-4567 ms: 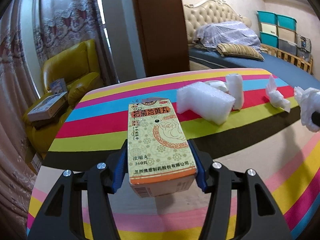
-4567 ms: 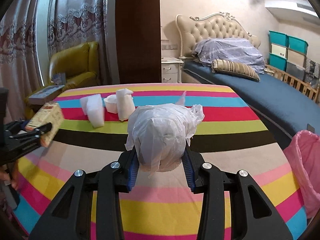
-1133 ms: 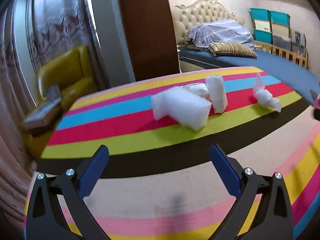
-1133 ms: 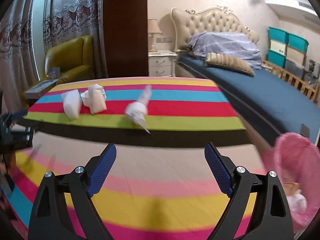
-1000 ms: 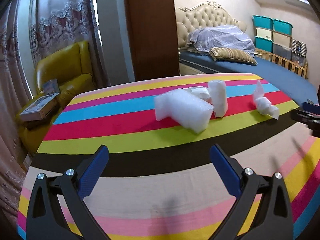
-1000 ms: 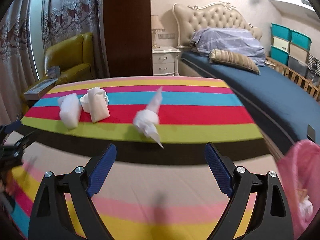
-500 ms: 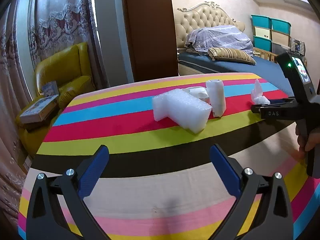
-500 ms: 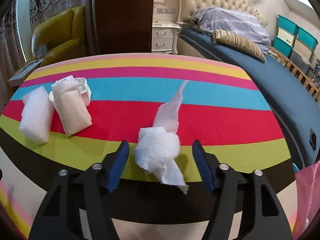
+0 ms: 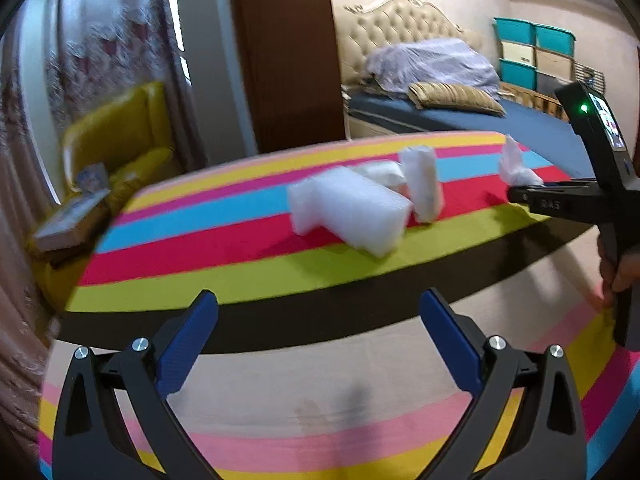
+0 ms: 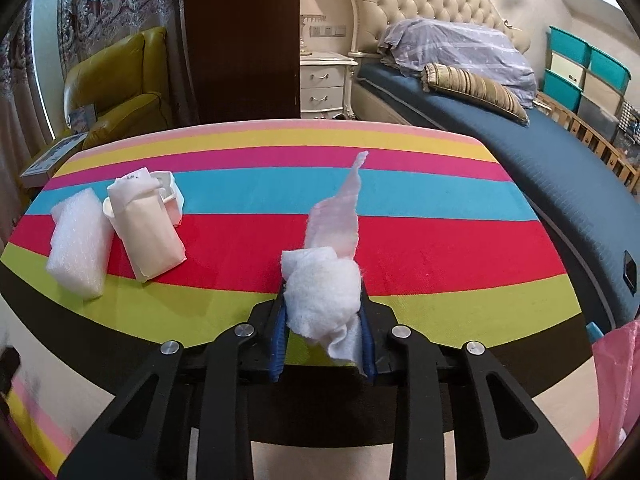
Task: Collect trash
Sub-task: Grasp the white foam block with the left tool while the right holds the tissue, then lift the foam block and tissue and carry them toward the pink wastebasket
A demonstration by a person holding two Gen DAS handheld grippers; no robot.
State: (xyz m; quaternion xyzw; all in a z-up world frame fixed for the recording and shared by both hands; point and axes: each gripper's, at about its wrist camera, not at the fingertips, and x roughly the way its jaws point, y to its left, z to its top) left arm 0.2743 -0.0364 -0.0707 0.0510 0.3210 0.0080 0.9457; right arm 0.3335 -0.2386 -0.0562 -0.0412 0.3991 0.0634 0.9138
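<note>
On the striped table (image 10: 440,184) my right gripper (image 10: 323,300) is shut on a crumpled white tissue (image 10: 320,288), whose thin tail points away toward the blue stripe. From the left wrist view the same tissue (image 9: 516,164) shows at the right, at the tip of the right gripper (image 9: 520,194), which a hand holds. My left gripper (image 9: 318,312) hangs open and empty over the near stripes. Ahead of it lie a white foam block (image 9: 352,212), a cream paper packet (image 9: 420,184) and a white cup (image 9: 380,172). In the right wrist view these are the foam block (image 10: 78,248), the packet (image 10: 146,228) and the cup (image 10: 168,192).
A pink plastic bag (image 10: 616,380) hangs off the table's right edge. Beyond the table stand a bed (image 10: 520,120) with blue cover, a yellow armchair (image 10: 116,84), a white nightstand (image 10: 324,84) and stacked teal bins (image 10: 580,72).
My right gripper has moved in over the tissue and its jaws have gone from wide open to shut on it. The left gripper has stayed open in about the same place.
</note>
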